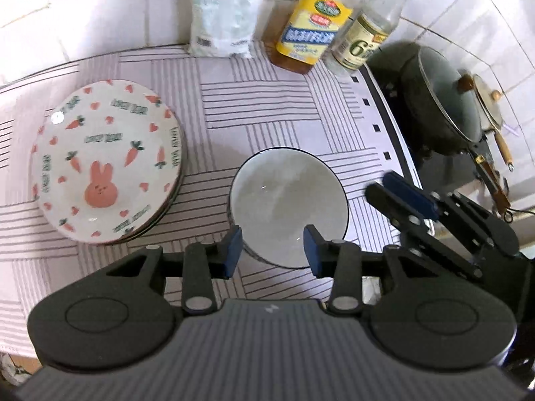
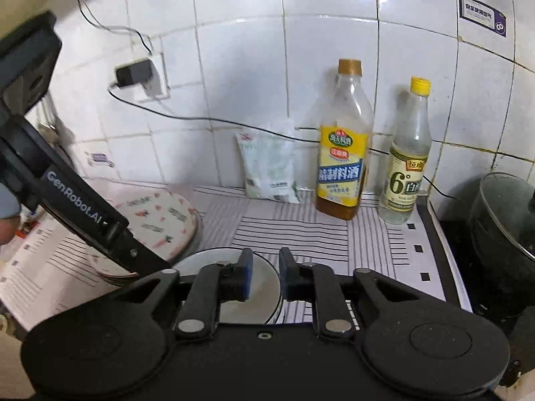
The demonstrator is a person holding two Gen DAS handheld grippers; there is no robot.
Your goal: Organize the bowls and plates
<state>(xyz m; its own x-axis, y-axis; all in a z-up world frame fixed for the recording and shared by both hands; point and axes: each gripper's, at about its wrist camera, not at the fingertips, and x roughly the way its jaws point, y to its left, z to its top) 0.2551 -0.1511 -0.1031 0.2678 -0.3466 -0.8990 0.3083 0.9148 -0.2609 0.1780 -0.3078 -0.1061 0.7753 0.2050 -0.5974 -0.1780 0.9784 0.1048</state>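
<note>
A white bowl with a dark rim stands upright on the striped cloth. To its left is a stack of plates printed with carrots and a rabbit. My left gripper hovers over the bowl's near edge, open, its blue pads clear of the rim. The right gripper is just right of the bowl. In the right wrist view the right gripper stands slightly open above the bowl with nothing between its pads. The plates lie beyond, partly hidden by the left gripper's black housing.
A yellow-labelled bottle, a clear bottle and a white bag stand along the tiled wall. A lidded dark wok sits on the stove to the right. A charger and its cable hang on the wall.
</note>
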